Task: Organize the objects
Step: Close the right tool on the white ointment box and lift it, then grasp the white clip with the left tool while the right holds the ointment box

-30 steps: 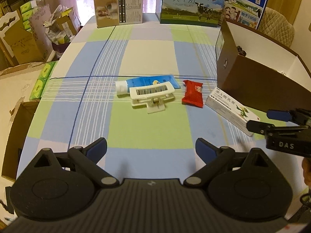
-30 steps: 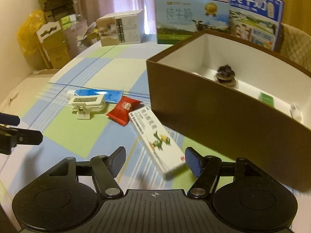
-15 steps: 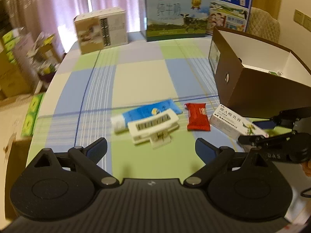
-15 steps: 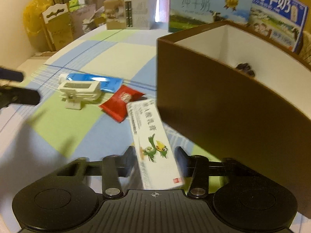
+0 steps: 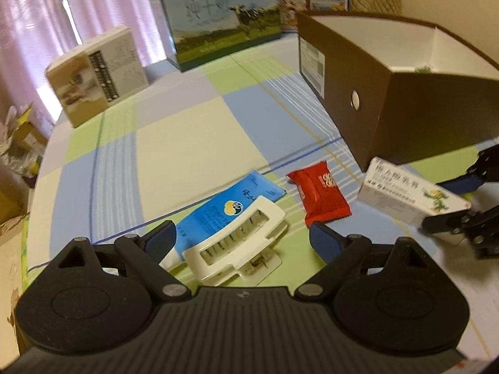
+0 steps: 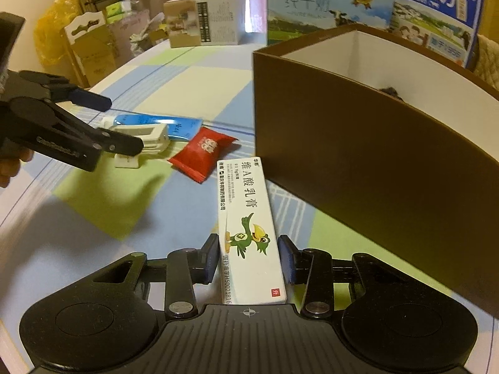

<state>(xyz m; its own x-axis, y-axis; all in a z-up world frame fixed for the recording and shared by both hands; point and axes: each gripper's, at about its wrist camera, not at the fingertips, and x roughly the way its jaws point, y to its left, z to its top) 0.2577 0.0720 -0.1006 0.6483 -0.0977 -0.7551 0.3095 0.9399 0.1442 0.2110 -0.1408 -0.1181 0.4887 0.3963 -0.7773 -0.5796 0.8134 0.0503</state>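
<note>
My right gripper (image 6: 249,257) is shut on the near end of a white medicine box (image 6: 246,212) with a green bird print, next to the brown open box (image 6: 358,155). In the left wrist view the same medicine box (image 5: 405,196) sits between the right gripper's fingers (image 5: 461,184). My left gripper (image 5: 243,238) is open, low over a white hair clip (image 5: 237,240) that lies on a blue tube (image 5: 230,208). A red packet (image 5: 321,196) lies between the clip and the medicine box. The right wrist view shows the left gripper (image 6: 115,124) hovering by the clip (image 6: 140,134).
The checked tablecloth (image 5: 193,143) covers a round table. Two milk cartons (image 5: 218,12) and a small beige box (image 5: 96,74) stand at the far edge. A dark item (image 6: 389,90) lies inside the brown box. Cardboard boxes (image 6: 90,53) stand beyond the table's left edge.
My left gripper has come forward and down to the hair clip and tube. My right gripper has moved onto the medicine box and shut on it.
</note>
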